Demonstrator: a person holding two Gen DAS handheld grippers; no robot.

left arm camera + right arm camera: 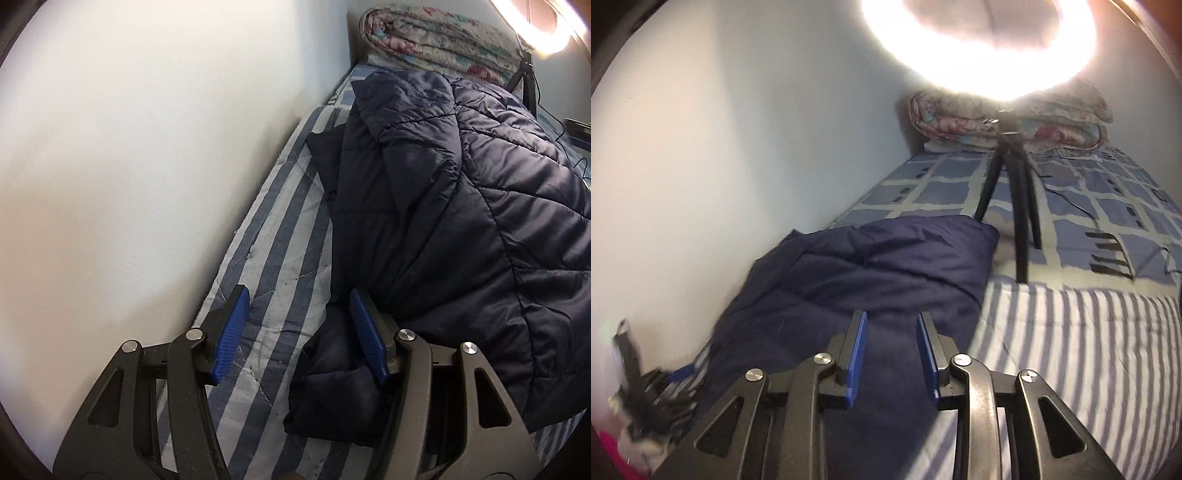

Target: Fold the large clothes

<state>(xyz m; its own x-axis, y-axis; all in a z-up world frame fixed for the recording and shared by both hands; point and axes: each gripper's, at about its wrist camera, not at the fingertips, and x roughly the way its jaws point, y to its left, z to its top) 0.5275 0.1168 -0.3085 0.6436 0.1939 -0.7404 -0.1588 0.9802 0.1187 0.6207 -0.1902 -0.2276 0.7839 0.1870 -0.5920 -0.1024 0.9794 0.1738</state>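
The navy quilted jacket [461,206] was spread over the striped bedsheet [273,258], filling the left wrist view from 12 to 4 o'clock, with one sleeve end [328,380] trailing toward 6 o'clock. The left gripper [295,332] was seen standing open, its right pad touching the sleeve, nothing clamped. The right gripper [891,354] was seen partly closed above the jacket, with no fabric visibly pinched. The garment was judged soft, puffy, light and slippery-shelled; a deep bite on a cuff or hem seam was thought safest.
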